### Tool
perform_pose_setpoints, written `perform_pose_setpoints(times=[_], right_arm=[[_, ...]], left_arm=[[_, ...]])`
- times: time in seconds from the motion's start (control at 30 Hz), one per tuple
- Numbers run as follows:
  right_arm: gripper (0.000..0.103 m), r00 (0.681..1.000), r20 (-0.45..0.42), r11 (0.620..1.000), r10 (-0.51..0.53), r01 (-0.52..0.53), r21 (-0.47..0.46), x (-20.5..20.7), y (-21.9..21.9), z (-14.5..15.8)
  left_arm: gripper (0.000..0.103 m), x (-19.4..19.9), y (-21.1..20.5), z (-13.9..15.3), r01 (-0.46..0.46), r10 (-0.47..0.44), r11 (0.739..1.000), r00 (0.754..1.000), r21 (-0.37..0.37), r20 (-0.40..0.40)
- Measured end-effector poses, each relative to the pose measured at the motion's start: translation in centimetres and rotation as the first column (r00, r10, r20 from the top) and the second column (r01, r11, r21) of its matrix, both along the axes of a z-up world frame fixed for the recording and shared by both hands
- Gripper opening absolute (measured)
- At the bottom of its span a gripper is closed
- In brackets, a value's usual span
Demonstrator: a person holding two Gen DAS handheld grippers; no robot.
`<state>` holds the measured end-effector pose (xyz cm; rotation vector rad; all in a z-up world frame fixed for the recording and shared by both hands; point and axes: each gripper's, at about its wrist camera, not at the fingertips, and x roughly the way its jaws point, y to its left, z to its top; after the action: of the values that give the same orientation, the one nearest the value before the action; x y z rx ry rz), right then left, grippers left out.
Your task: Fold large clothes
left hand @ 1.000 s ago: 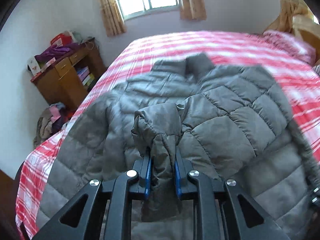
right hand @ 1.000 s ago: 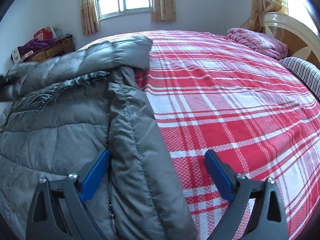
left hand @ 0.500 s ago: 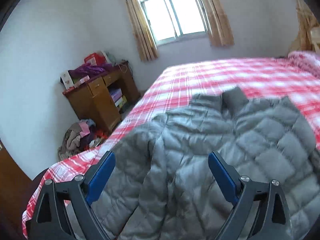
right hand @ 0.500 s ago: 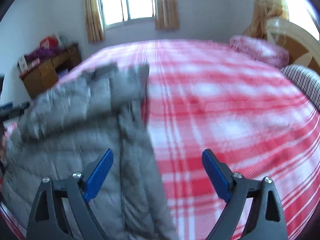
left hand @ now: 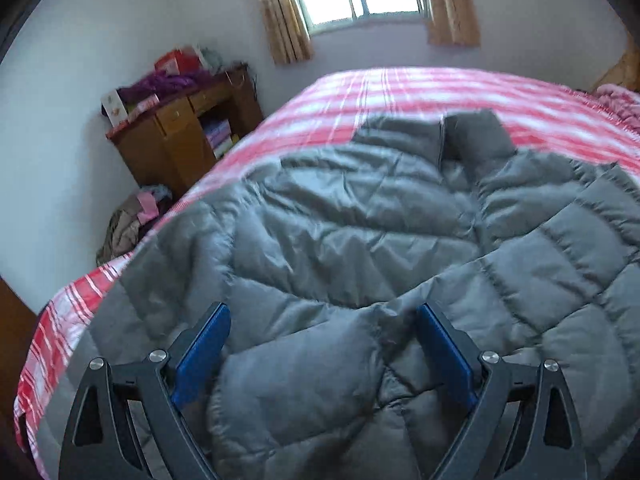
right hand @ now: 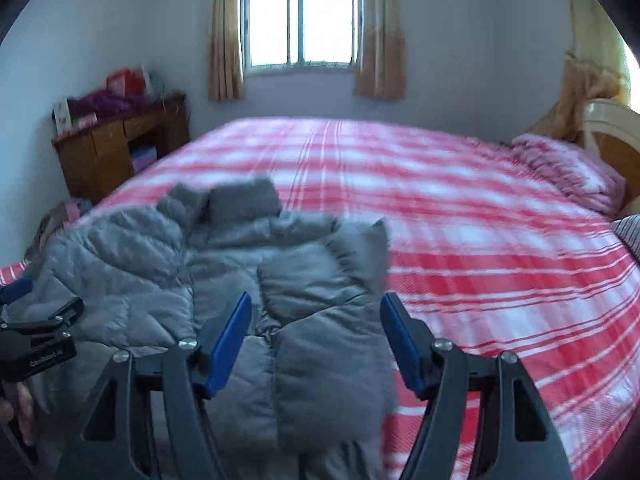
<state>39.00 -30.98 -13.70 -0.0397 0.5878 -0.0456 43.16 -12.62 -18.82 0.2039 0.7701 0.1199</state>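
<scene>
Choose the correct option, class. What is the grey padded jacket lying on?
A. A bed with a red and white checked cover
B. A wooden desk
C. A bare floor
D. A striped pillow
A: the jacket is spread flat on the bed, with the red and white checked cover showing around it.

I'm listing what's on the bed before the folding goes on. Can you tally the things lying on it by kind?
Jackets: 1, the grey puffer jacket spread at the near left of the bed.
Blankets: 1, the pink blanket bundled by the headboard.
Pillows: 1, a striped pillow, only partly in view at the right edge.
Total: 3
</scene>
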Motion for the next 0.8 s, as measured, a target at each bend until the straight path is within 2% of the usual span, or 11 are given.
perform_pose_setpoints(times=[0.13,0.23,0.3,0.37,0.5,0.6,0.67,0.73,0.8], right_arm=[[0.07,0.994,-0.101,0.999,-0.044,0.044,-0.01,2.8,-1.1,-3.2],[0.07,0.981,-0.185,0.996,-0.048,0.062,0.072,3.6,-3.0,-5.5],[0.07,0.978,-0.204,0.989,-0.045,0.072,0.128,3.5,-4.1,-6.0],[0.07,0.977,-0.211,0.988,-0.038,0.069,0.142,3.5,-4.2,-6.2],[0.072,0.973,-0.224,0.993,-0.047,0.07,0.097,3.8,-3.6,-6.3],[0.072,0.973,-0.227,0.993,-0.045,0.068,0.098,3.8,-3.7,-6.3],[0.07,0.974,-0.224,0.993,-0.044,0.068,0.1,3.6,-3.8,-6.0],[0.068,0.979,-0.196,0.994,-0.049,0.066,0.081,2.9,-3.7,-4.6],[0.072,0.996,-0.06,0.993,-0.067,0.072,0.097,0.8,-3.9,-1.5]], left_arm=[[0.095,0.7,0.0,-2.2,0.005,-0.005,1.0,0.999,0.011,-0.034],[0.099,0.9,0.2,-2.8,0.002,-0.002,1.0,0.999,-0.008,-0.053],[0.101,1.1,0.1,-3.0,-0.012,0.012,1.0,0.998,0.0,-0.063],[0.102,1.3,0.0,-3.1,-0.017,0.017,1.0,0.997,0.005,-0.069],[0.102,1.4,-0.1,-3.3,-0.018,0.018,1.0,0.998,-0.001,-0.068],[0.102,1.4,-0.1,-3.1,-0.017,0.018,1.0,0.997,0.006,-0.073],[0.102,1.0,0.6,-1.9,-0.027,0.025,1.0,0.995,-0.017,-0.092],[0.102,0.3,1.2,-0.1,-0.012,0.01,0.998,0.999,-0.057,-0.043],[0.102,-0.2,1.6,2.5,-0.003,0.008,0.997,0.998,-0.077,0.063]])
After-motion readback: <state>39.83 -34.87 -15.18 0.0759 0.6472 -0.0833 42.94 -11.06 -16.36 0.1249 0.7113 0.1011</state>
